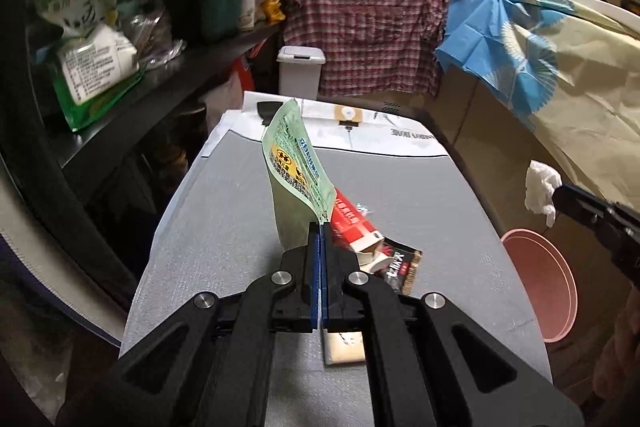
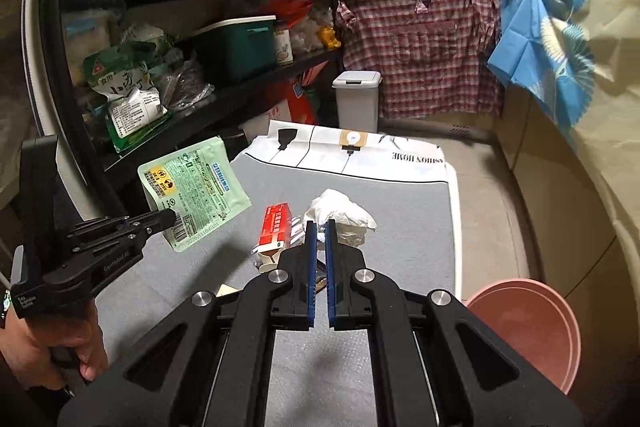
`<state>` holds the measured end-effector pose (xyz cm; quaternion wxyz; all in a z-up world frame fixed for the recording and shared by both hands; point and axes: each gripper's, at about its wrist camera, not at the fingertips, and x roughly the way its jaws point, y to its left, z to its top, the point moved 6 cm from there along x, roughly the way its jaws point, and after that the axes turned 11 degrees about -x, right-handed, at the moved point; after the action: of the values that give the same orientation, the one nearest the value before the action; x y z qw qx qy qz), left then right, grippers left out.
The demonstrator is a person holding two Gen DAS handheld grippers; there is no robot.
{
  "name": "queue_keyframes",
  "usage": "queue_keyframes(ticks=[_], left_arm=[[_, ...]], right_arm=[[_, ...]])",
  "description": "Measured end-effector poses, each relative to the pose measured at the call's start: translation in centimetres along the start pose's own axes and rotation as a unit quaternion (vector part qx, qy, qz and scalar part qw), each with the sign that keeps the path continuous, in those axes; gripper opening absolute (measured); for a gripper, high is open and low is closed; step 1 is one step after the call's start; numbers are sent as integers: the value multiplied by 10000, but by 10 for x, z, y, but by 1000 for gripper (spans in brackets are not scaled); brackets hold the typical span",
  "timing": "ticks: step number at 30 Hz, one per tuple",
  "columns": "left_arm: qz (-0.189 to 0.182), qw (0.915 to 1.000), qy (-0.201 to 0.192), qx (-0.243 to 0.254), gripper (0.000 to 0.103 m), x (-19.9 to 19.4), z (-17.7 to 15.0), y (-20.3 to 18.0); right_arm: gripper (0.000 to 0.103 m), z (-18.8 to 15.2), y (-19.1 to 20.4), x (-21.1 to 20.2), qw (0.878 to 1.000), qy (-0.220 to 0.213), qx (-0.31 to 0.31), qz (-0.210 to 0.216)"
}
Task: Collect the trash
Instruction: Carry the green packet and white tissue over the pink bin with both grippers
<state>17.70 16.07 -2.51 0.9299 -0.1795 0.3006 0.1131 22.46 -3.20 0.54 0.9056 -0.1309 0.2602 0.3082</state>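
right now the left tongs point(image 1: 320, 227) are clamped on the corner of a pale green printed pouch point(image 1: 298, 163), holding it up off the grey worktop point(image 1: 224, 227) so it stands nearly on edge in the left wrist view. from the right wrist view the same pouch point(image 2: 194, 193) hangs flat-faced in the air at the left, pinched by the left tongs point(image 2: 170, 217) with a hand point(image 2: 48, 343) gripping the handle below.

the right tongs point(image 2: 320, 227) are pinched on a crumpled white tissue point(image 2: 340, 217), blue pads point(image 2: 310, 267) close together with only a thin gap; in the left wrist view the tissue point(image 1: 542, 193) dangles from them at the right, above the floor side of the worktop.

on the worktop lie a red and white carton point(image 2: 276, 231), opened at its near end, and just beside it a dark snack wrapper point(image 1: 404, 265). a pink basin point(image 2: 532, 327) sits low at the right, off the worktop's edge. a small grey lidded bin point(image 2: 356, 99) stands beyond the far end.
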Motion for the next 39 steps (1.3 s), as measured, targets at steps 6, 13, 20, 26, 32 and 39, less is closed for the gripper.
queue_keyframes(ticks=[6,13,20,26,32,39], left_arm=[[-105,9998,-8,139,0,-11,-3,-14],[-239,9993,71,282,0,-16,-9,-33],[-407,9982,113,421,0,-18,-12,-56],[-596,9968,176,503,0,-15,-15,-80],[-836,9939,290,653,0,-7,-24,-112],[-1141,9891,391,839,0,-2,-34,-150]], right_arm=[[4,7,-8,-24,10000,-39,69,-6],[4,11,-29,-57,9997,-124,-77,-217],[4,-4,-70,-73,9972,-66,-49,-745],[4,-30,-104,-66,9931,203,255,-1127],[4,-47,-128,-67,9889,355,443,-1376],[4,-60,-151,-68,9852,458,665,-1512]])
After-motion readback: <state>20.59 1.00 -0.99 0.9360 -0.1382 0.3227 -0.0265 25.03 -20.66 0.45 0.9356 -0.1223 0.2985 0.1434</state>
